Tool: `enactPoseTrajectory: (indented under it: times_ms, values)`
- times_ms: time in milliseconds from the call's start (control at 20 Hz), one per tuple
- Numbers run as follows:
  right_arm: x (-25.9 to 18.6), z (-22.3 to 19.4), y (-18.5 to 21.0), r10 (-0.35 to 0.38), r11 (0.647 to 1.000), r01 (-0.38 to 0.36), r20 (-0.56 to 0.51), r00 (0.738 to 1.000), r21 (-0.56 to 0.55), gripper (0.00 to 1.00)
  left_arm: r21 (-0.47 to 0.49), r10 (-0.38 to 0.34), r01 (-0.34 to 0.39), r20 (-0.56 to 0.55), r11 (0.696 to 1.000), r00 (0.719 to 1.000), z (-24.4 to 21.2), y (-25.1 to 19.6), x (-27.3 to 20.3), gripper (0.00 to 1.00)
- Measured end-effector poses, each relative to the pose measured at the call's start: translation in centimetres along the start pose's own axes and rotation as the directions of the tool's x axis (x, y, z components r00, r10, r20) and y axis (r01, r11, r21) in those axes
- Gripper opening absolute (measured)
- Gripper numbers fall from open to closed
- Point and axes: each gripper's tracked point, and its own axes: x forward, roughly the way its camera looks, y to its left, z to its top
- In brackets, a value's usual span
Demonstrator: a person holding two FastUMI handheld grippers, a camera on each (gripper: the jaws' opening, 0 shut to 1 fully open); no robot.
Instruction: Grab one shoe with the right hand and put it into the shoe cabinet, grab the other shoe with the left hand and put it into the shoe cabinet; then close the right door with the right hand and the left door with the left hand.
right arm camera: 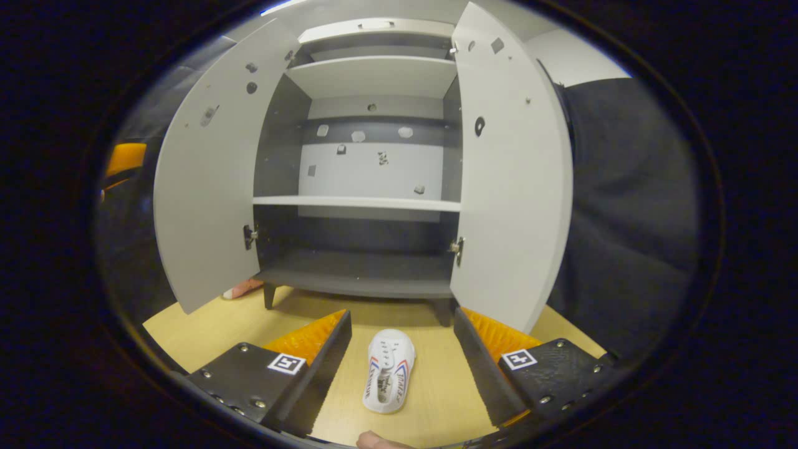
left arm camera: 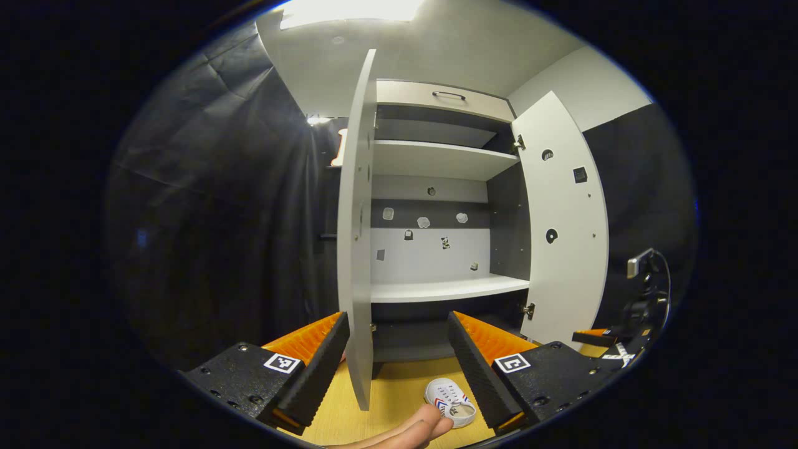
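Observation:
A white shoe [right arm camera: 389, 371] with red and blue stripes lies on the wooden floor [right arm camera: 206, 327], toe toward the shoe cabinet [right arm camera: 368, 202]. In the right gripper view it sits between the fingers of my right gripper [right arm camera: 402, 315], which is open and not touching it. In the left gripper view a white striped shoe [left arm camera: 450, 402] lies low beside the right finger of my open left gripper [left arm camera: 398, 315]. The cabinet [left arm camera: 446, 287] stands with both doors swung wide. Its left door [left arm camera: 358, 249] is edge-on just ahead of my left gripper, and its shelves are bare.
A pale pinkish object [right arm camera: 243, 288] lies on the floor behind the left door [right arm camera: 206, 187], by a cabinet leg. The right door [right arm camera: 511, 174] reaches out toward my right finger. A person's fingertips [left arm camera: 411, 430] show at the bottom. A small camera on a stand [left arm camera: 642, 268] is at the right.

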Motion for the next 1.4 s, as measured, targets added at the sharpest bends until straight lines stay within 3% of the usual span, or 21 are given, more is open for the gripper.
enactPoseTrajectory:
  times_ms: [50, 300, 450, 500, 550, 700, 750, 900, 950, 1050, 1100, 1150, 1400]
  values:
    - [1.1, -2.0, 0.7, 0.009, 1.000, -0.009, -0.046, 0.999, 0.004, 0.94, -0.007, 0.002, -0.002, 0.000, 1.000, 1.000, -0.5, 0.5, -0.1, 0.97]
    - [5.4, -10.5, 3.2, 0.012, 1.000, -0.011, -0.241, 0.971, 0.005, 0.97, 0.020, 0.010, -0.010, -0.021, 1.000, 1.000, -2.5, 2.5, -0.5, 0.98]
    - [6.7, -13.3, 4.2, 0.001, 1.000, -0.004, -0.306, 0.952, -0.009, 0.95, 0.017, 0.005, -0.004, -0.007, 1.000, 1.000, -2.8, 2.8, -0.7, 0.97]
    - [7.1, -14.0, 4.0, -0.012, 1.000, 0.011, -0.324, 0.946, -0.006, 0.92, 0.014, 0.004, -0.004, -0.013, 1.000, 1.000, -3.1, 3.0, -0.7, 0.97]
    - [7.4, -14.5, 3.9, -0.021, 1.000, 0.022, -0.342, 0.940, -0.001, 0.83, 0.012, 0.003, -0.003, -0.020, 1.000, 1.000, -3.4, 3.1, -0.7, 0.98]
    - [8.6, -16.0, 3.7, -0.036, 0.999, 0.046, -0.387, 0.921, 0.018, 0.81, 0.001, 0.010, -0.010, -0.023, 1.000, 1.000, -3.9, 4.0, -0.7, 0.98]
    - [9.1, -16.8, 4.0, -0.029, 0.998, 0.050, -0.419, 0.908, 0.039, 0.58, -0.007, 0.003, -0.003, -0.022, 1.000, 1.000, -4.1, 4.0, -0.7, 0.98]
    - [10.4, -16.9, 3.9, -0.024, 0.993, 0.071, -0.417, 0.908, 0.097, 0.55, -0.020, -0.025, 0.025, -0.026, 0.999, 0.999, -4.5, 3.5, -0.9, 0.98]
    - [11.0, -16.8, 3.0, -0.061, 0.991, 0.104, -0.409, 0.911, 0.083, 0.55, -0.018, -0.027, 0.026, -0.033, 1.000, 0.999, -4.5, 3.5, -0.9, 0.98]
    - [12.2, -16.6, 3.1, -0.038, 0.985, 0.100, -0.395, 0.918, 0.138, 0.23, -0.018, -0.046, 0.045, -0.035, 0.999, 0.998, -4.2, 2.6, -1.3, 0.98]
    - [12.7, -16.8, 3.5, 0.018, 0.986, 0.047, -0.383, 0.924, 0.161, 0.23, -0.019, -0.058, 0.058, -0.034, 0.998, 0.998, -3.9, 2.1, -1.6, 0.98]
    - [12.4, -17.0, 3.4, 0.037, 0.983, 0.035, -0.383, 0.923, 0.178, 0.06, -0.021, -0.069, 0.068, -0.029, 0.997, 0.997, -3.6, 1.7, -1.6, 0.97]
    - [11.8, -16.1, 3.4, 0.111, 0.961, -0.014, -0.337, 0.935, 0.277, 0.06, -0.002, -0.087, 0.087, -0.002, 0.996, 0.996, -2.0, 0.1, -2.6, 0.97]
